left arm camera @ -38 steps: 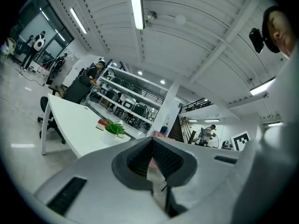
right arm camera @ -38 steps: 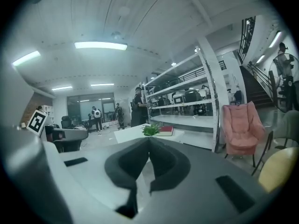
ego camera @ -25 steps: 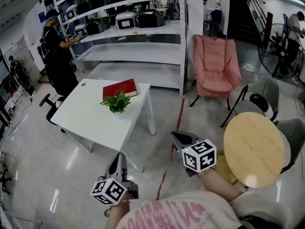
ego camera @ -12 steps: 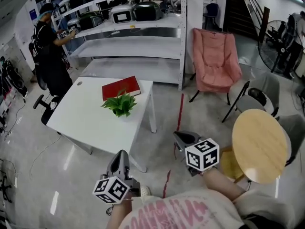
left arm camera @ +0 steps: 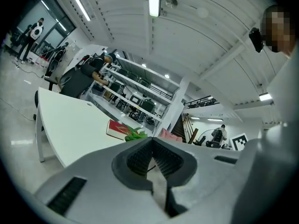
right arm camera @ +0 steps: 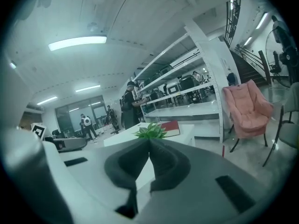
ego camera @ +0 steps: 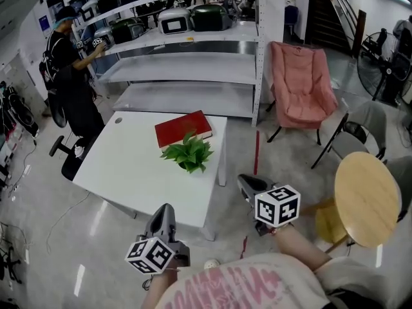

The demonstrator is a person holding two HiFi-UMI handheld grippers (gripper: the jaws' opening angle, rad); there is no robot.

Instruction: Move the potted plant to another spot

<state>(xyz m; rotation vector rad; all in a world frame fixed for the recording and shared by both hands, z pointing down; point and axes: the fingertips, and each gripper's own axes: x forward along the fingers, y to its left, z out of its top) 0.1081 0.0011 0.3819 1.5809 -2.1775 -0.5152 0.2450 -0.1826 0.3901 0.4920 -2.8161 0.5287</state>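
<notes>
The potted plant (ego camera: 188, 152), a small bunch of green leaves, stands on the white table (ego camera: 136, 172) just in front of a red book (ego camera: 183, 128). Both grippers hang short of the table's near edge and touch nothing. My left gripper (ego camera: 165, 212) is shut and empty near the table's front corner. My right gripper (ego camera: 245, 183) is shut and empty over the floor, to the right of the table. In the left gripper view the plant (left arm camera: 136, 134) peeks over the closed jaws. In the right gripper view the plant (right arm camera: 150, 131) sits right above the closed jaws, with the book (right arm camera: 171, 127) behind it.
A pink folding chair (ego camera: 301, 85) stands beyond the table on the right, and a round wooden table (ego camera: 367, 198) at my right. White shelving (ego camera: 187, 44) with appliances lines the back. A person in black (ego camera: 69, 76) stands at the shelves, an office chair (ego camera: 64, 156) beside the table's left end.
The table and plant have come nearer and shifted right in the head view. Both grippers have travelled toward the table, jaws staying shut.
</notes>
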